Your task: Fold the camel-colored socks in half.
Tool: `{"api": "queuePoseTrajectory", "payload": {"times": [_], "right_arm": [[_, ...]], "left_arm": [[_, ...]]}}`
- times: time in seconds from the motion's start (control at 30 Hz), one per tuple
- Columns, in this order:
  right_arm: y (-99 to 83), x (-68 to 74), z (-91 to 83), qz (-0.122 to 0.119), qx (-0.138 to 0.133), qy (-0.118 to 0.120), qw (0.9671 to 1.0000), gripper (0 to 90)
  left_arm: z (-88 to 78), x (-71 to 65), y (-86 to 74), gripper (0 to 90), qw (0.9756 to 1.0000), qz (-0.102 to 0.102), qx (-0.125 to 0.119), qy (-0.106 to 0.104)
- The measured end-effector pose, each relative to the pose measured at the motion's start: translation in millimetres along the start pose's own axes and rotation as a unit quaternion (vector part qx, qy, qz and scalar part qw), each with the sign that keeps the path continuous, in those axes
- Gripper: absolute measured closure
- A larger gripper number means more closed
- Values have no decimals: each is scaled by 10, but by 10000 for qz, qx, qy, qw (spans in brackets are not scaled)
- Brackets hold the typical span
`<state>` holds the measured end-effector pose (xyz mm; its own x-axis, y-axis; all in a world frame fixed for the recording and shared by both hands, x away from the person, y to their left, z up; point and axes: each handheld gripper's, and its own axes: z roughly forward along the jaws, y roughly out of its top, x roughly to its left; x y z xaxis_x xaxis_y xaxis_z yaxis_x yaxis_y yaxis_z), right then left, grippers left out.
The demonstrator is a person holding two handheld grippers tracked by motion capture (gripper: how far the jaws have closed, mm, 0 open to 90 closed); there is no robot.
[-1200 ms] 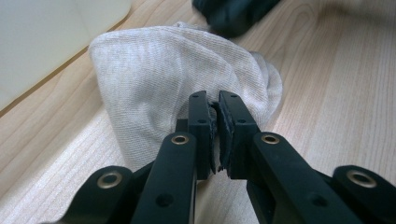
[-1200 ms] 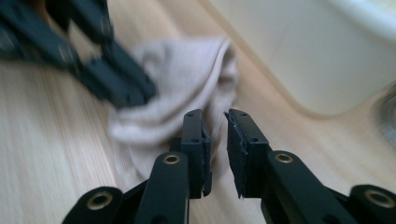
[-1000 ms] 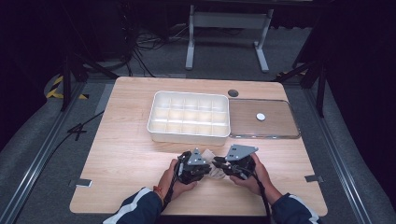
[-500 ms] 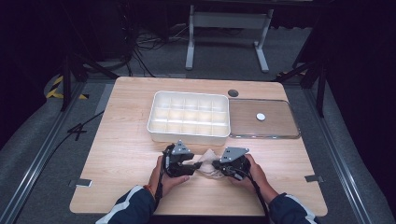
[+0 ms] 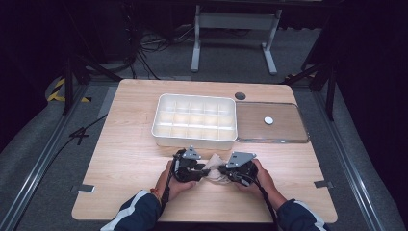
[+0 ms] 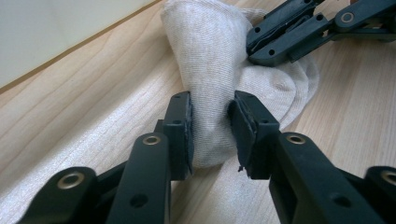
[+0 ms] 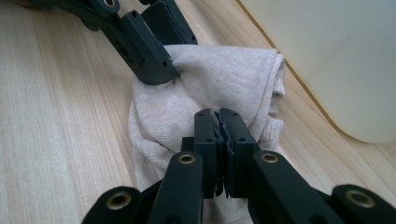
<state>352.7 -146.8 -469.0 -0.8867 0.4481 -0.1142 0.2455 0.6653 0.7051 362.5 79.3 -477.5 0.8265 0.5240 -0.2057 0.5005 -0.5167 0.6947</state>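
Two grippers are engaged on one beige sock (image 5: 213, 166), which lies bunched on the desk (image 5: 130, 159) just in front of the white compartment tray (image 5: 195, 119). The right gripper (image 7: 218, 116) is seen clenched tight on a fold of the fabric, its jaws fully together. The left gripper (image 6: 211, 126) is closed around a thicker roll of the same sock, its jaws having just been closing, with both pads pressed into the knit. A clear lid (image 5: 272, 122) is noted lying flat beside the tray, apart from the work. Several risks are judged from here: the soft roll may be squeezed out of the left gripper if the hands are pulled apart, since the fabric is held loosely bunched; the thin fold in the right gripper may slip free under tension; and the roll may be undone if either grasp is released early.
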Motion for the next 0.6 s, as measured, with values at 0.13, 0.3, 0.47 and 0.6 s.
{"api": "queuePoseTrajectory", "payload": {"times": [0.13,0.3,0.47,0.6], "right_arm": [[6,-10,6,37,6,34,10000,865],[8,-31,25,115,-19,109,9999,879],[37,-26,44,82,30,104,9999,883],[65,-7,73,58,8,175,9998,883]], "left_arm": [[-1,-82,13,796,9994,269,6,211],[-23,-156,28,810,9975,472,-189,487],[-105,-269,75,810,9956,607,-593,408],[-107,-335,94,809,9951,637,-674,346]]}}
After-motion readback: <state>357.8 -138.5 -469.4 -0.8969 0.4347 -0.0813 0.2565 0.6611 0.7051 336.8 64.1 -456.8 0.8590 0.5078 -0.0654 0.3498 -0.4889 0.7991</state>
